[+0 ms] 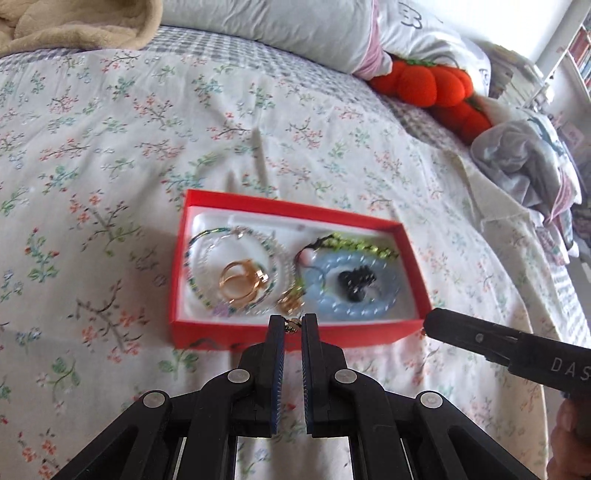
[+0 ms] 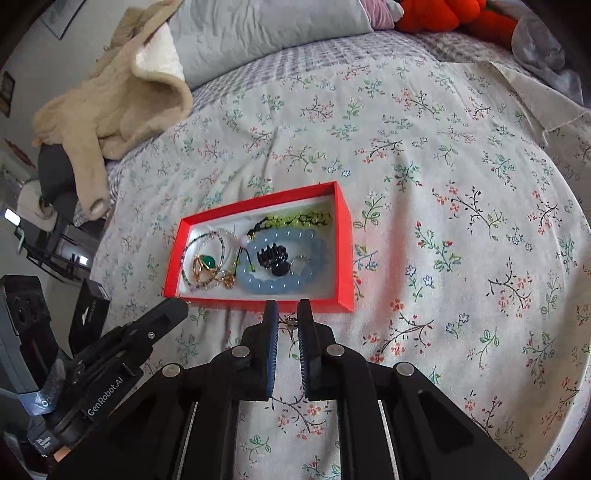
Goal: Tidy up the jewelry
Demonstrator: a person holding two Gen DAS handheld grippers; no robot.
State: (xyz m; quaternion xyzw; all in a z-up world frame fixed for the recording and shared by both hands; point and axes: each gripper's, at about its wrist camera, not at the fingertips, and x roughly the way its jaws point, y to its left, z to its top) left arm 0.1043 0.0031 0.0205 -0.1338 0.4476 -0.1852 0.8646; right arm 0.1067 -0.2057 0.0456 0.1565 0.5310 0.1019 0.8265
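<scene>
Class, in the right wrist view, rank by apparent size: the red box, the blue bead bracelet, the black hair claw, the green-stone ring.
1. red box
2. blue bead bracelet
3. black hair claw
4. green-stone ring, only slightly smaller than the claw, so that order is unsure.

Both black grippers have blue-padded fingers (image 2: pixel 271 343), silver pivot screws and white "GenRobot.AI" lettering.

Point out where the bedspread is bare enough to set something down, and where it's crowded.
Free: the floral bedspread right of the red box, and the stretch between the box and the pillows. Crowded: inside the box, filled with bracelets and rings, and the strip in front of it, where both claws are.
</scene>
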